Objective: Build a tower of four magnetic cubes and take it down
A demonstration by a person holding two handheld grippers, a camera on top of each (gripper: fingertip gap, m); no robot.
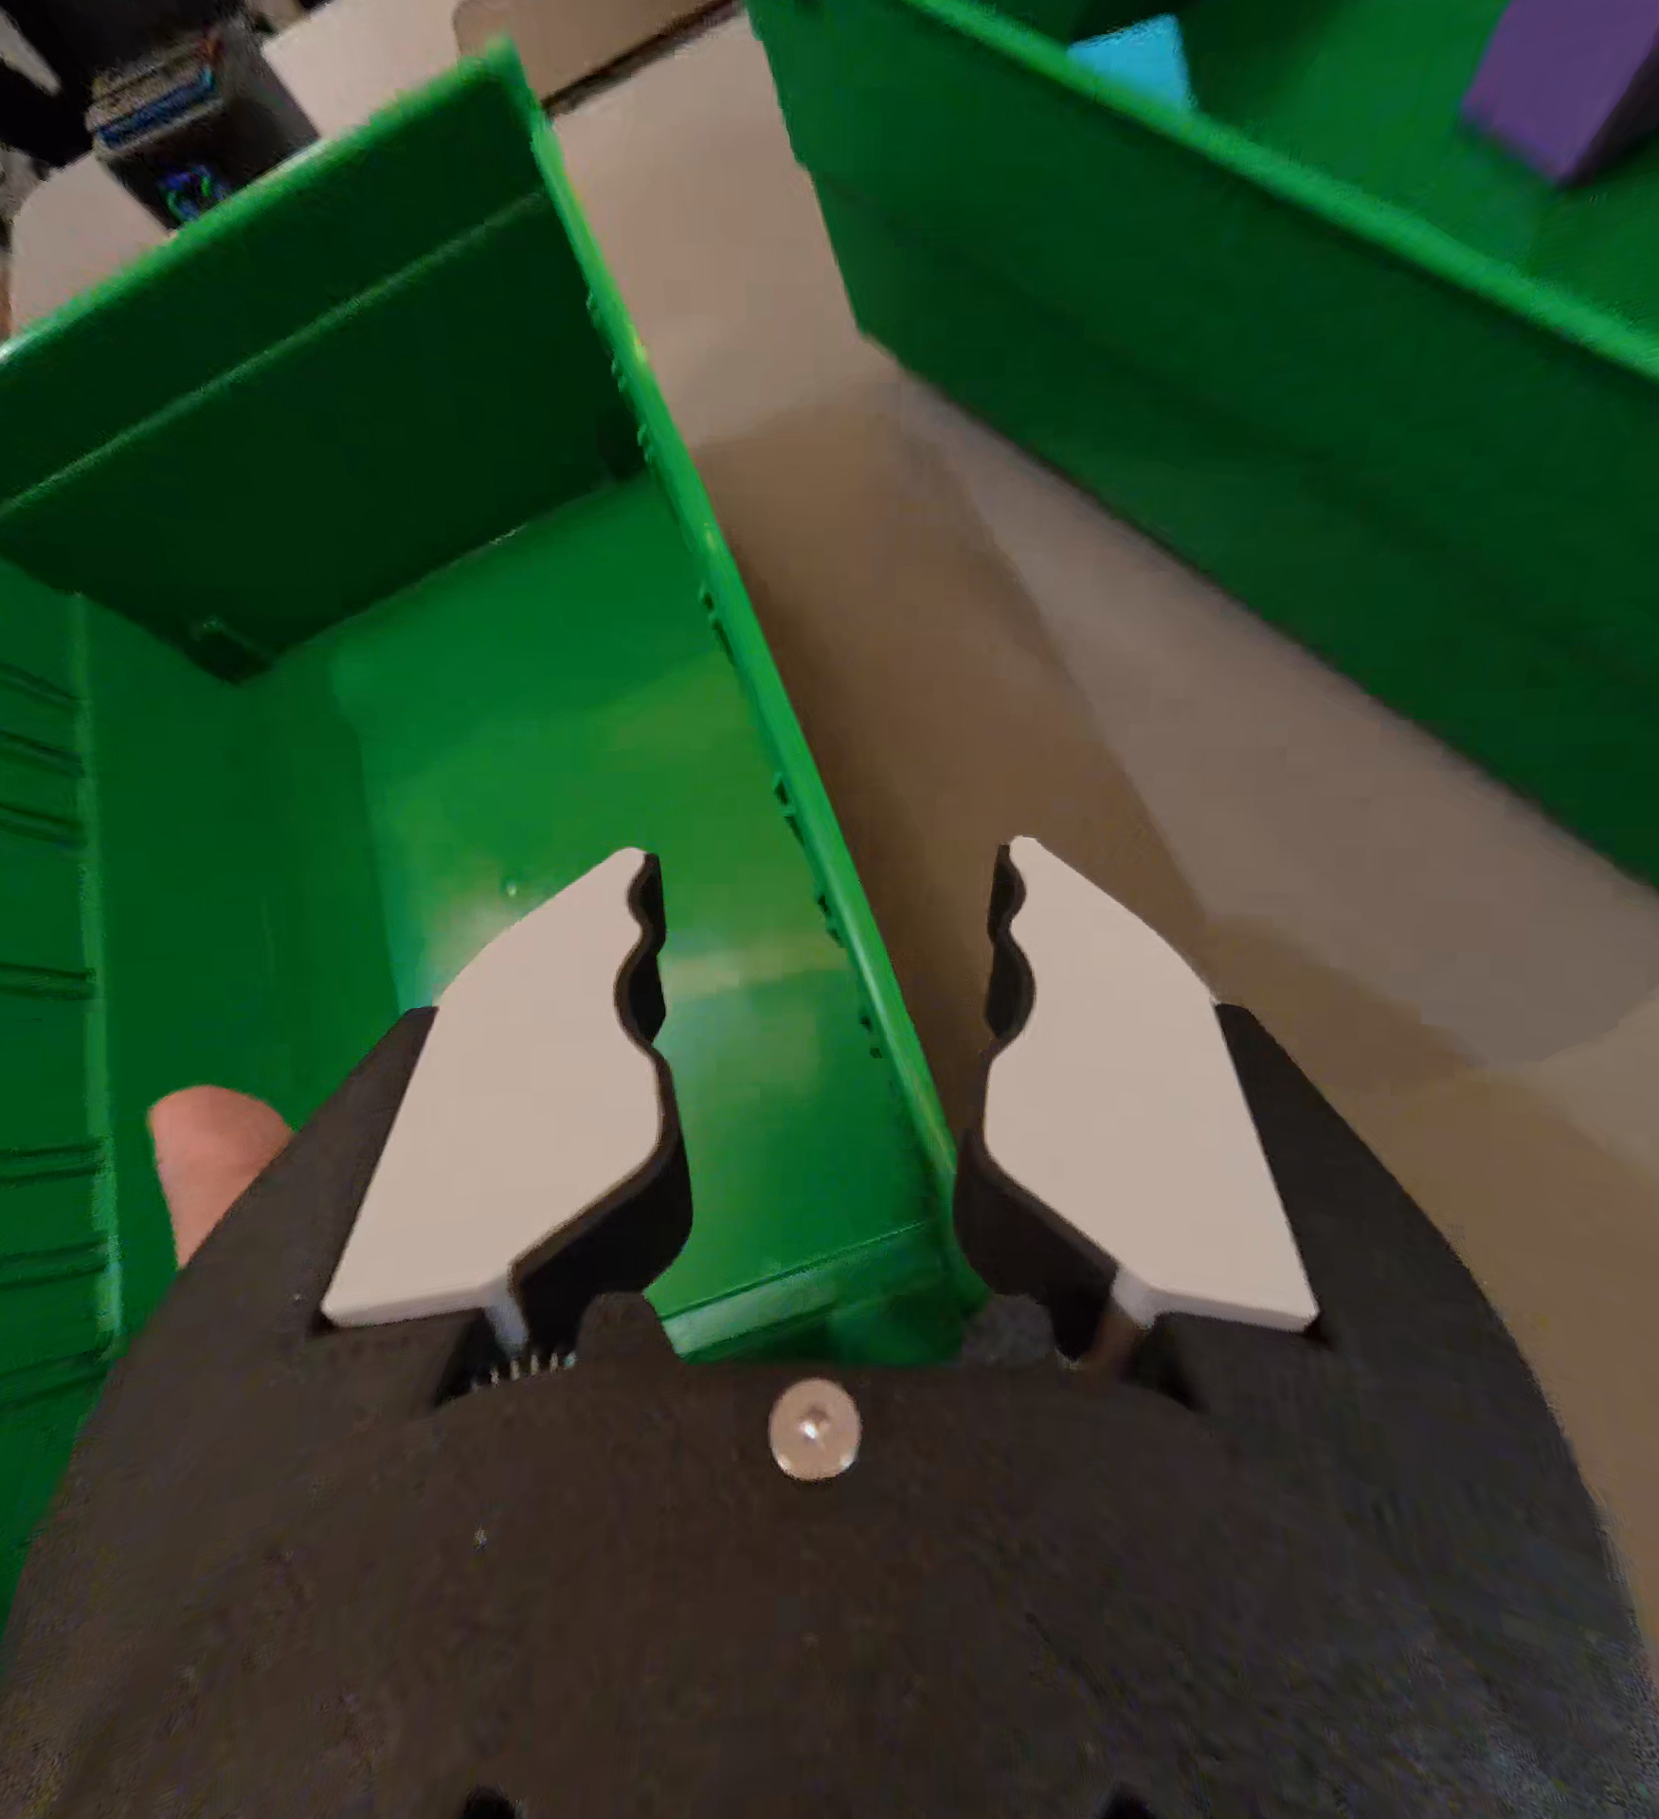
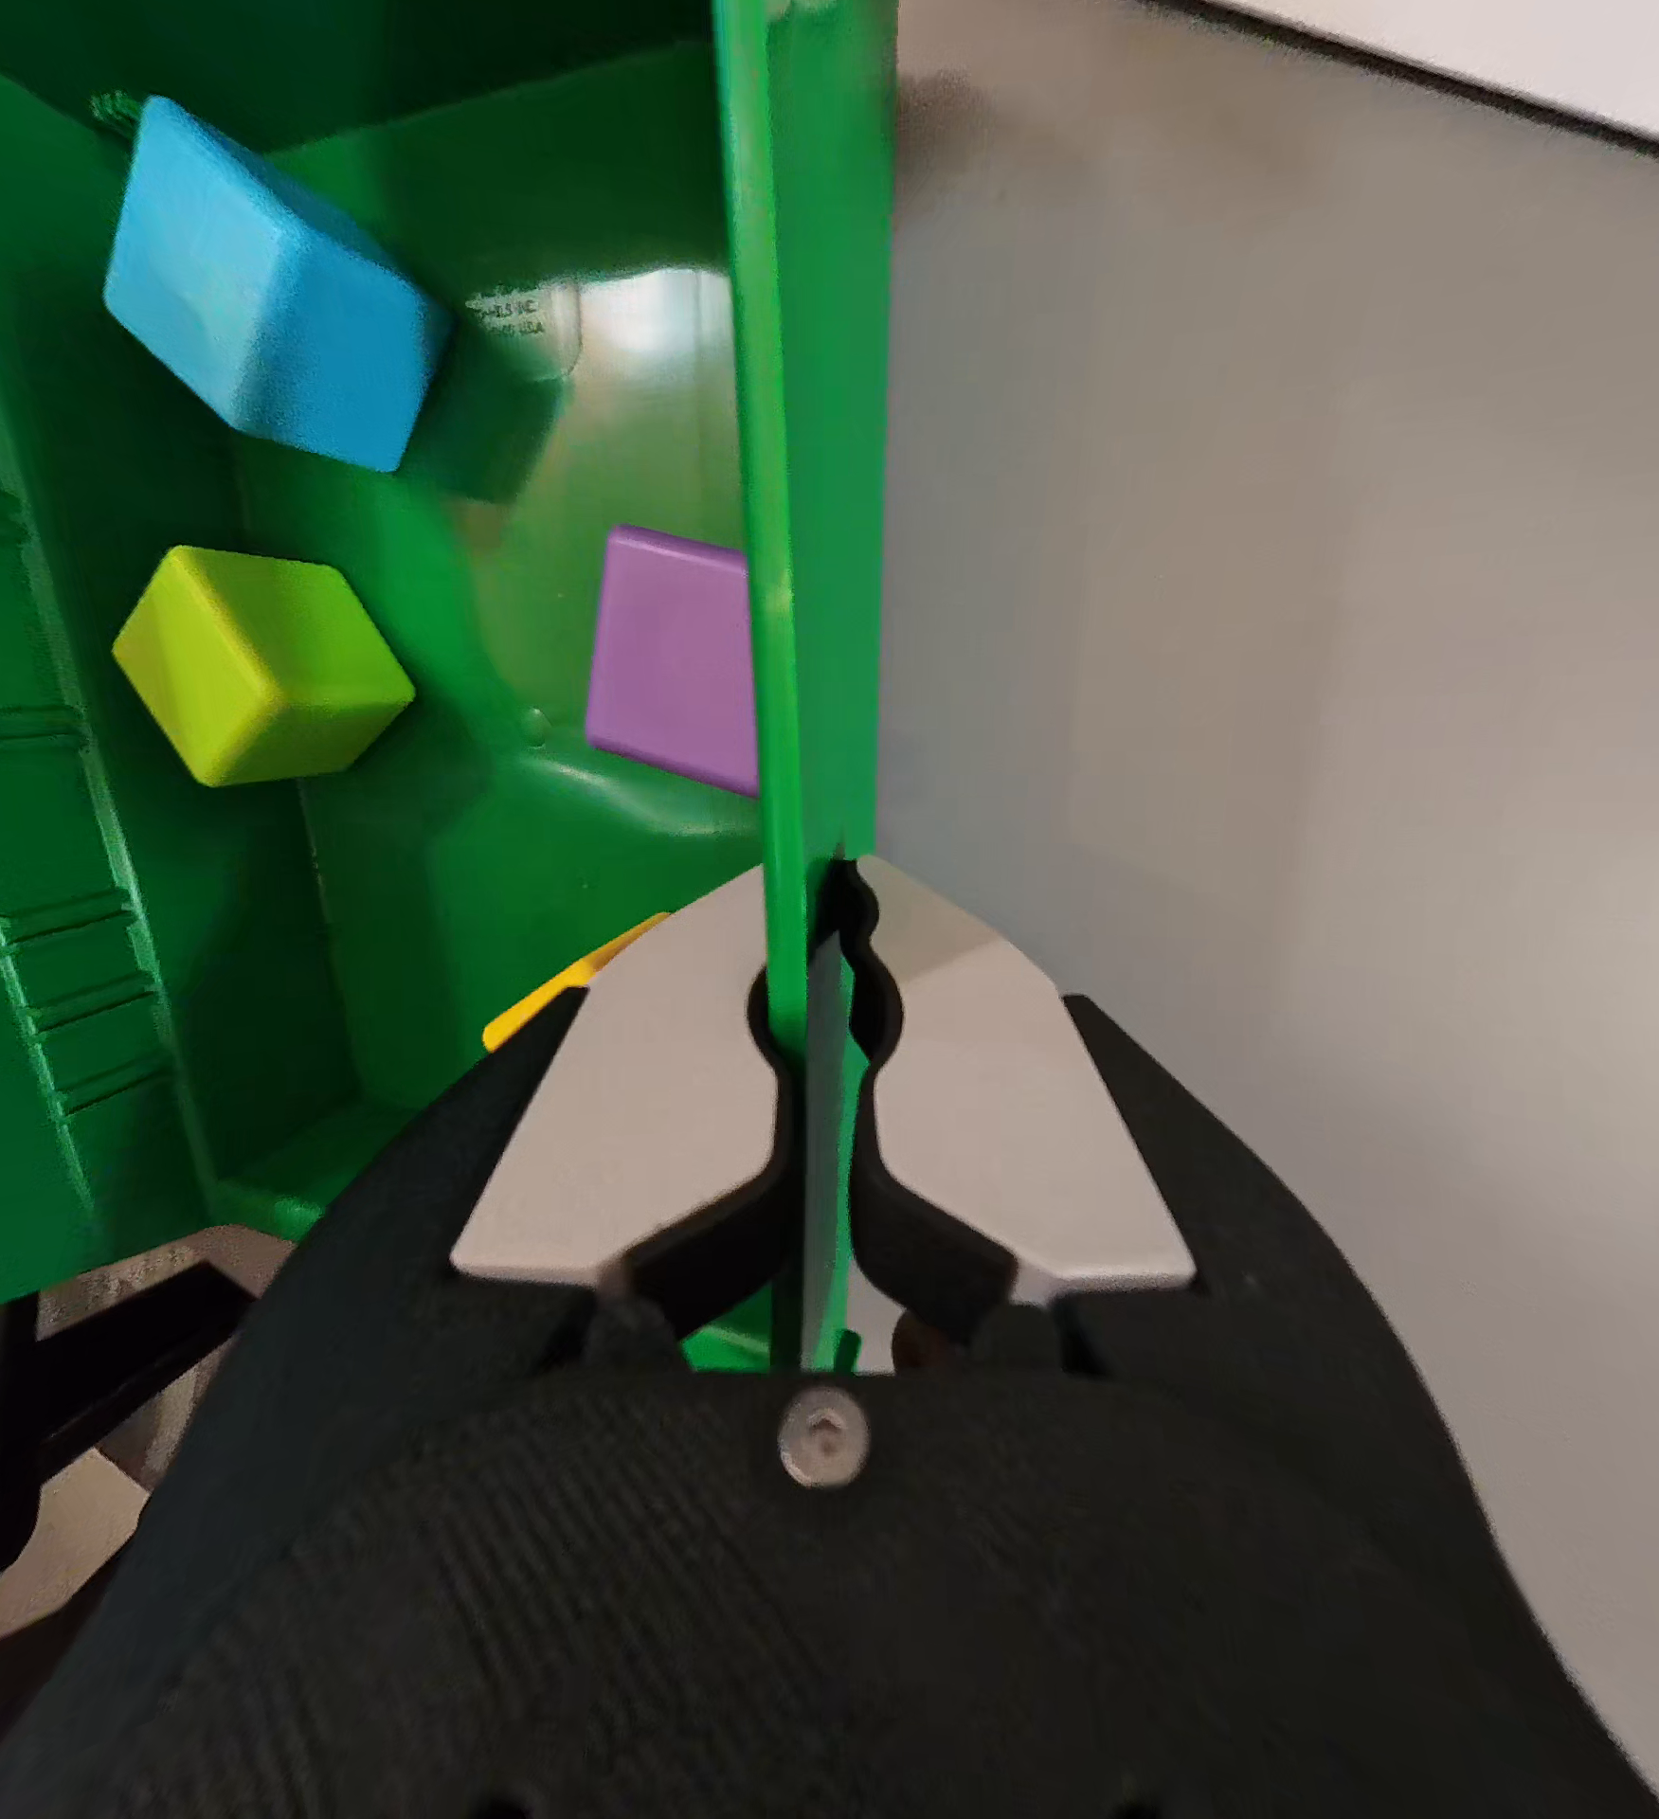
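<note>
While its jaws stand spread apart, the left gripper (image 1: pixel 825 886) straddles the right-hand side wall of an empty green bin (image 1: pixel 530 787), with one finger over the bin's floor and the other over the pale worktop (image 1: pixel 1150 787); whether either pad touches the wall cannot be told. A person's fingertip (image 1: pixel 210 1152) shows beside the gripper's black body at the lower left. Across a strip of worktop, up and to the right in the left wrist view, sits a second green bin (image 1: pixel 1199 413) that carries a purple block (image 1: pixel 1593 79) and a blue block (image 1: pixel 1135 59). The right gripper (image 2: pixel 810 886) has its jaws clamped on the thin side wall of that filled green bin (image 2: pixel 786 394), one finger inside and one outside. Inside, seen from the right wrist view, a blue block (image 2: pixel 274 285) lies farthest, a lime-green block (image 2: pixel 259 664) nearer on the left, and a purple block (image 2: pixel 673 659) rests against the gripped wall. A yellow piece (image 2: pixel 559 984) peeks out just behind the inner finger. Grey worktop (image 2: pixel 1298 689) lies to the right of the wall.
</note>
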